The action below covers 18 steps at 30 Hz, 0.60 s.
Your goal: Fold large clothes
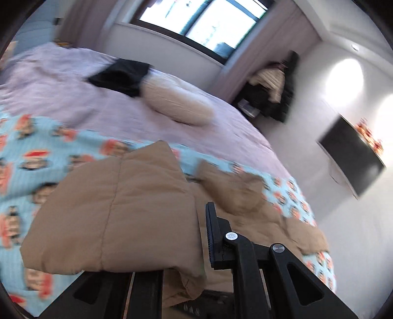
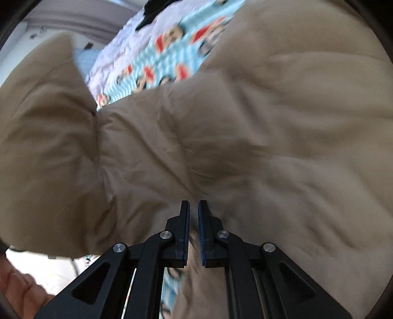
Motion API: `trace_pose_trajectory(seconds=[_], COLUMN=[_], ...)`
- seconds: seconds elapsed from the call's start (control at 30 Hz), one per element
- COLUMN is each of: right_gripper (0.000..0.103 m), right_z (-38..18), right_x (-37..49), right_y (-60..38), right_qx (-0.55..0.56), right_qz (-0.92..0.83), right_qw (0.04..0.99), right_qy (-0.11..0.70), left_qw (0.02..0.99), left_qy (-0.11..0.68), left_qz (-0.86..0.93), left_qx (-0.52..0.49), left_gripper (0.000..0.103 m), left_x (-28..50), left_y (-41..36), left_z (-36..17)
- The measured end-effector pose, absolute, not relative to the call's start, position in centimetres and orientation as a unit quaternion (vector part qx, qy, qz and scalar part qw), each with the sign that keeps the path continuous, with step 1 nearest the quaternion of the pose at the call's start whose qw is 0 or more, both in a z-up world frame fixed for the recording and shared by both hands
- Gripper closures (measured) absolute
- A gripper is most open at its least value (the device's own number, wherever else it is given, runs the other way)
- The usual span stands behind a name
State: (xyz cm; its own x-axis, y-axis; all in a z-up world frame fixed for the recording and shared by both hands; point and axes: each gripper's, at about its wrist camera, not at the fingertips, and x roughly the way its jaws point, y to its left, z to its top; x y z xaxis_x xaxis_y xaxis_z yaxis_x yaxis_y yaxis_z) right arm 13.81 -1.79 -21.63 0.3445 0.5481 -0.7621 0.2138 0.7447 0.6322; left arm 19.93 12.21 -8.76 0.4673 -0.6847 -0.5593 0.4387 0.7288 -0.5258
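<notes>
A tan padded jacket [image 1: 118, 211] lies on a light-blue patterned blanket [image 1: 36, 157] on the bed. My left gripper [image 1: 196, 235] is shut on a fold of the jacket and lifts it; only its right finger [image 1: 212, 230] shows, the other is hidden by cloth. In the right wrist view the jacket [image 2: 245, 122] fills the frame. My right gripper [image 2: 193, 220] is nearly closed, pinching a bit of the jacket's fabric between its blue pads.
A lilac bedspread [image 1: 122, 115] carries a black garment [image 1: 120, 76] and a beige pillow [image 1: 176, 103]. A window [image 1: 201, 22] is behind the bed. A wall-mounted dark TV [image 1: 353, 159] is at right. A chair piled with clothes [image 1: 272, 90] stands by the curtain.
</notes>
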Motion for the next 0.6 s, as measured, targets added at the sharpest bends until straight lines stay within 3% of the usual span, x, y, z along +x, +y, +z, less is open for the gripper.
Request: trace_pose_trajectory(seconds=[0.13, 0.27, 0.43, 0.47, 0.5, 0.57, 0.6], right_gripper=[0.095, 0.095, 0.095, 0.095, 0.095, 0.095, 0.095], right_z=[-18.8, -17.1, -17.4, -17.5, -17.6, -17.6, -17.4], right_x=[8.7, 3.7, 1.0, 0.9, 0.8, 1.2, 1.5], right_y=[-8.5, -16.0, -20.7, -21.2, -21.5, -21.4, -21.3], right_qx=[0.335, 0.327, 0.328, 0.329, 0.328, 0.320, 0.314], right_qz=[0.048, -0.043, -0.084, -0.086, -0.086, -0.084, -0.081], right_qw=[0.771, 0.785, 0.780, 0.778, 0.778, 0.779, 0.781], right_qy=[0.539, 0.524, 0.527, 0.528, 0.529, 0.532, 0.533], left_qw=[0.821, 0.806, 0.796, 0.797, 0.795, 0.803, 0.814], left_qy=[0.417, 0.470, 0.516, 0.513, 0.512, 0.500, 0.488], left_qz=[-0.370, -0.357, -0.317, -0.318, -0.323, -0.321, -0.311], left_qx=[-0.122, -0.040, 0.023, 0.026, 0.028, 0.038, 0.048], left_gripper=[0.088, 0.088, 0.087, 0.077, 0.050, 0.014, 0.006], left_x=[18.6, 16.4, 13.7, 13.5, 13.3, 12.2, 11.8], left_y=[3.9, -4.0, -6.6, -6.4, -6.2, -5.6, -5.1], left_z=[-10.1, -15.3, -20.3, -20.4, -20.0, -18.3, -17.5])
